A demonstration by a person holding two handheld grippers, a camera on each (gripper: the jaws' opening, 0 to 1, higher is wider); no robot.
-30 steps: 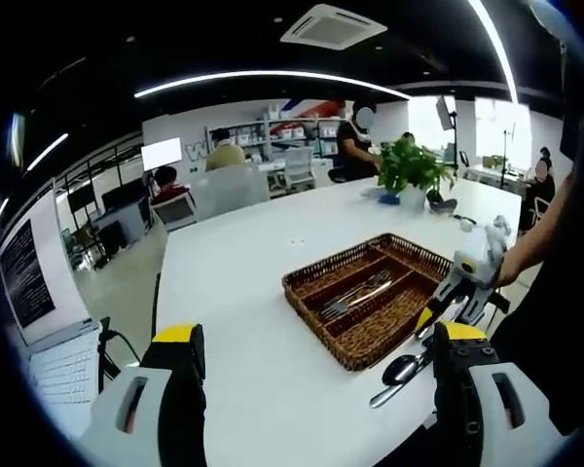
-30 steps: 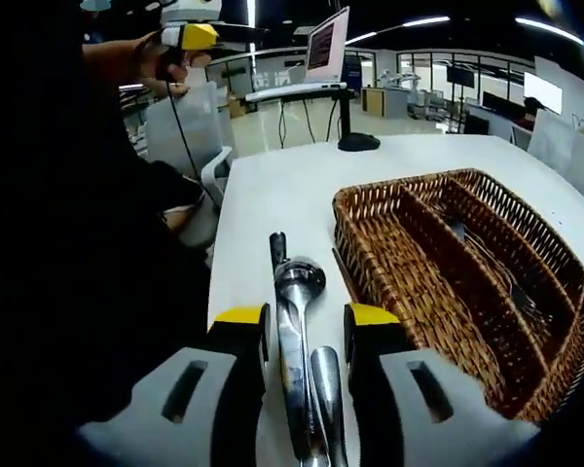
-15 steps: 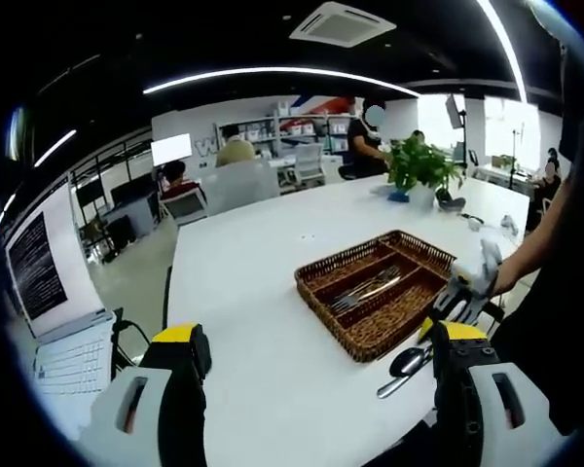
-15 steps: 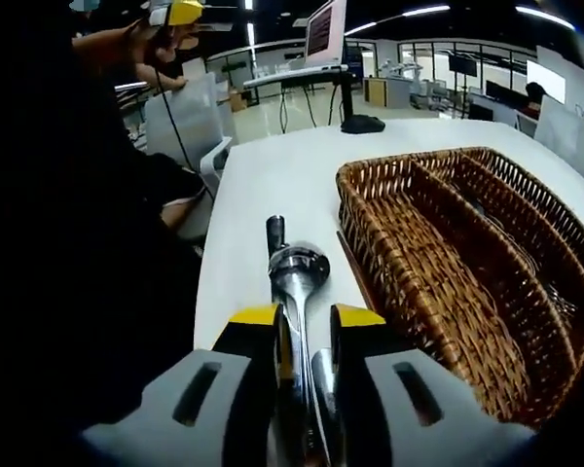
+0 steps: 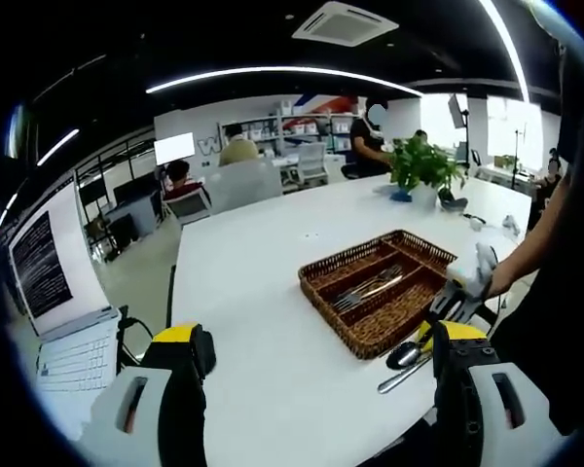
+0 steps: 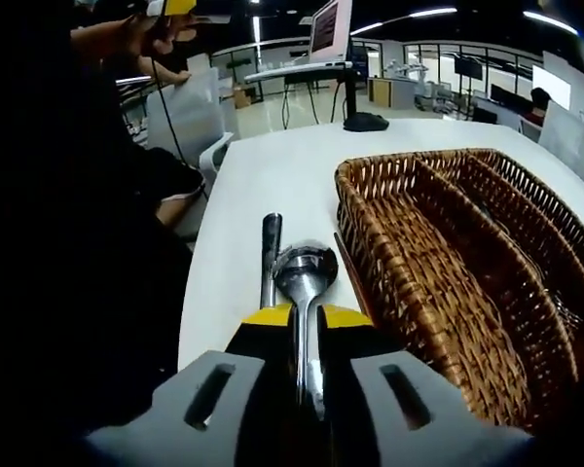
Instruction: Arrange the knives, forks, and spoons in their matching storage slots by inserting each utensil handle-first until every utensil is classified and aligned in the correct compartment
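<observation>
Setting: long white table (image 5: 263,282) in an open office, with people seated and standing at the far end and a green potted plant (image 5: 419,170) near that end.
Basket: brown woven wicker tray (image 6: 438,253) with lengthwise compartments, resting on the table; silver forks (image 5: 365,289) lie in its middle compartment in the left gripper view.
Right gripper: your yellow-tipped right gripper (image 6: 294,317) has its jaws pressed together on the handle of a shiny silver spoon (image 6: 305,274), bowl pointing forward, just beside the basket's near wall.
Other utensil: a dark-handled piece of cutlery (image 6: 270,248) lies on the table just left of the spoon's bowl; you cannot tell whether it is a knife.
Left gripper: your yellow-tipped left gripper (image 5: 316,341) is held above the near table edge, jaws spread wide apart with nothing between them.
Cross view: the left gripper view shows the right gripper (image 5: 455,304) at the basket's near corner, with the spoon (image 5: 406,354) below it.
Side: an open laptop (image 5: 63,321) sits at the left.
</observation>
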